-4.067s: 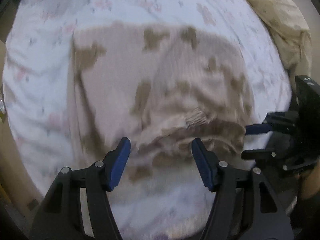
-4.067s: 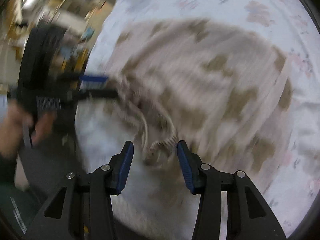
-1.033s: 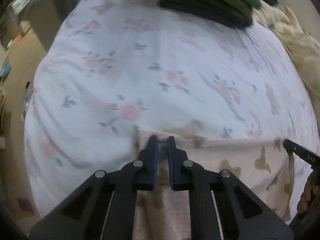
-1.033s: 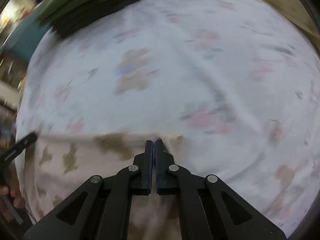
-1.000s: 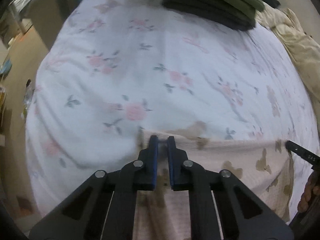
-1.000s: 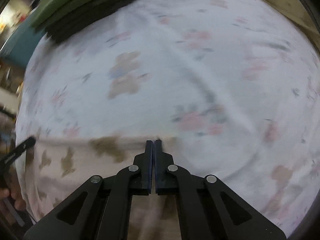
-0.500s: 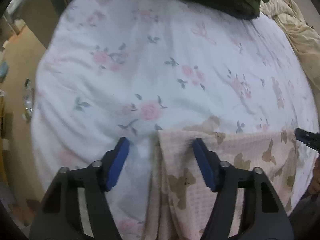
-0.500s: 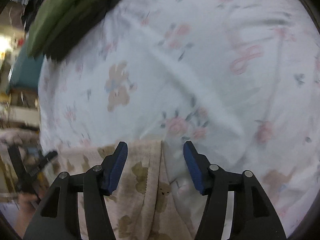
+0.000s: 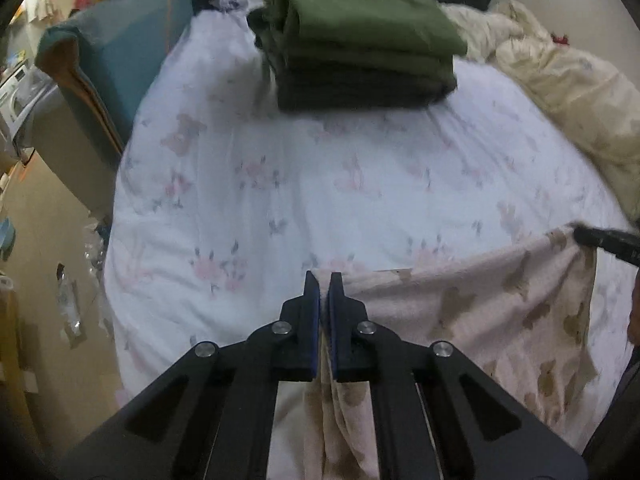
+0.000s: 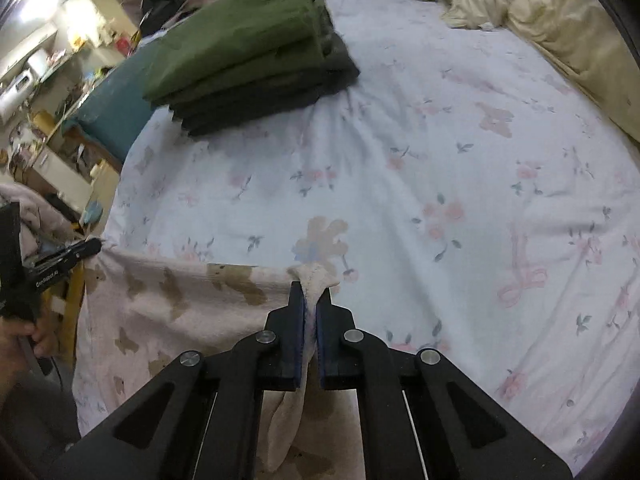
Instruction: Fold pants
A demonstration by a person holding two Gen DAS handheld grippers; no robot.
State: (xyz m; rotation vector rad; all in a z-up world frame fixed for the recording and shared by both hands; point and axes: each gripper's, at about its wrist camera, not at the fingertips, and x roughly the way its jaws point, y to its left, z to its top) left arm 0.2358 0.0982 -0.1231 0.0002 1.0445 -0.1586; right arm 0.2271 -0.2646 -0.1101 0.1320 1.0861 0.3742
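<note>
Both tongs have just snapped closed on the pants [image 9: 500, 312]: left gripper [image 9: 324, 280] and right gripper [image 10: 310, 288] each pinch an upper corner, the cloth stretched between them and hanging below over the floral sheet [image 10: 400, 168]. Pale pink waffle knit, brown bear shapes. Only the right wrist view shows the hand [image 10: 24, 340] on the left tool; folded green and dark clothes [image 9: 360, 40] lie well beyond.

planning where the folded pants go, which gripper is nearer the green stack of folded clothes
Left, though narrowly. The left gripper sits almost straight below the green stack across bare sheet; the right gripper is offset to the stack's right, farther off.
</note>
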